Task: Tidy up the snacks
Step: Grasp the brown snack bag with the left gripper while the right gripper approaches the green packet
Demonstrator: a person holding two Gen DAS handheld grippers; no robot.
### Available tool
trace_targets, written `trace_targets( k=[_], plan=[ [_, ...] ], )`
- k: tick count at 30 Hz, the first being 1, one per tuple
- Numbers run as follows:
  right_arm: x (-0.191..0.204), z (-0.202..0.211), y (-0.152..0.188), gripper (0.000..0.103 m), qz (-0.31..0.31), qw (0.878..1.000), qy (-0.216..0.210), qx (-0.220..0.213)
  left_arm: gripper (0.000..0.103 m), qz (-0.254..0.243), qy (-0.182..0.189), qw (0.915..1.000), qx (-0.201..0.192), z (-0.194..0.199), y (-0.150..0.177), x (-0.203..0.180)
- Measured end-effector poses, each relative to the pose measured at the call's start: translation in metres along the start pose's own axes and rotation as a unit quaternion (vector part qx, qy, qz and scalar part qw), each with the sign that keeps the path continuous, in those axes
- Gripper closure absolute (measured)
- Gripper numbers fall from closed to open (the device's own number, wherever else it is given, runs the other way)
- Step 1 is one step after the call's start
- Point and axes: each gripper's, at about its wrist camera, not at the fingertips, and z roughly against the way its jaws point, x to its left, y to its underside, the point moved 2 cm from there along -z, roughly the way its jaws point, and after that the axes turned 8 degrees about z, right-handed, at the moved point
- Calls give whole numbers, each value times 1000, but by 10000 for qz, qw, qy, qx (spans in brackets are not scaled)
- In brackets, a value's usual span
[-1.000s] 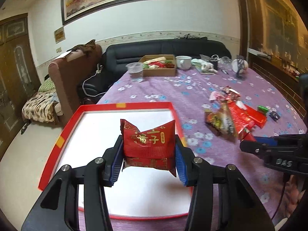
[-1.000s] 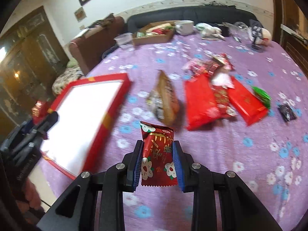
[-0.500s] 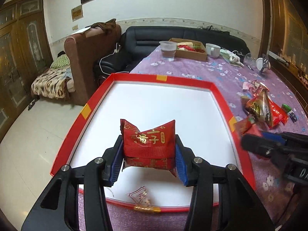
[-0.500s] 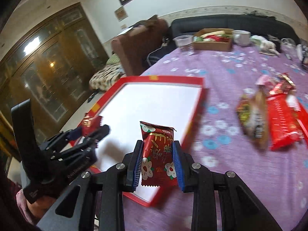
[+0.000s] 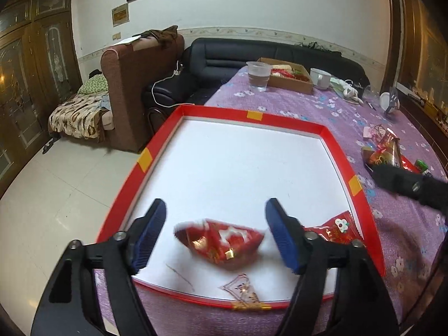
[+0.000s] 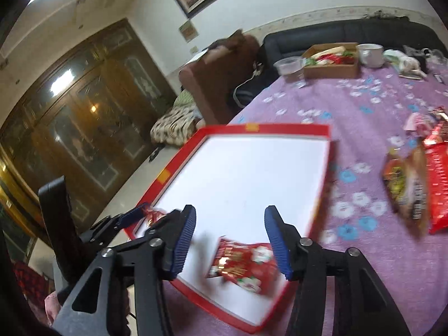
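Note:
A red-rimmed tray (image 5: 291, 121) with a white floor lies on the purple flowered tablecloth. My left gripper (image 5: 215, 231) hangs over its near end, jaws opening; a red packet with gold print (image 5: 221, 242) lies blurred below them, touching neither pad. My right gripper (image 6: 229, 238) is over the tray's (image 6: 285, 129) near right corner, jaws opening too; a red snack with white flowers (image 6: 246, 264) is blurred between and below them, free of the pads. That snack (image 5: 338, 228) also shows in the left wrist view by the tray's right rim.
More snack packets (image 6: 411, 184) lie in a heap on the cloth right of the tray. At the table's far end stand a cardboard box (image 5: 291, 79), a clear plastic cup (image 5: 259, 75) and a white mug (image 5: 320, 77). A clear wrapper scrap (image 5: 240, 289) lies at the tray's near rim.
Both grippers have opened and let go of their packets, which have dropped onto the tray's near end. Before that both moved left over the tray.

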Motion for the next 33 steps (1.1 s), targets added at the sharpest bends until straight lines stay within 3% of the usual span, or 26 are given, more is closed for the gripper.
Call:
trace_targets(
  k=[5,8,12,18,23,27,33],
  plan=[
    [-52,42,4,41,-487,9977,411,-239,27,255,-38,9997,-8,3,-5,12],
    [-90,80,12,40,-792,9933,723,-421,27,202,69,9998,-62,9,-6,5],
    [-137,134,28,34,-1154,9830,1268,-655,27,-198,391,9990,-62,17,1,-27],
    [-192,181,48,30,-1760,9656,1743,-785,27,-940,903,9914,137,23,18,-91],
    [-233,189,53,30,-2020,9579,1918,-703,27,-1387,1030,9847,248,26,24,-132],
    [-258,178,41,30,-1870,9582,2126,-417,27,-1409,1128,9831,322,27,14,-152],
    [-299,156,25,30,-2675,9481,1629,-548,27,-1271,1265,9823,548,9,-4,-194]
  ],
)
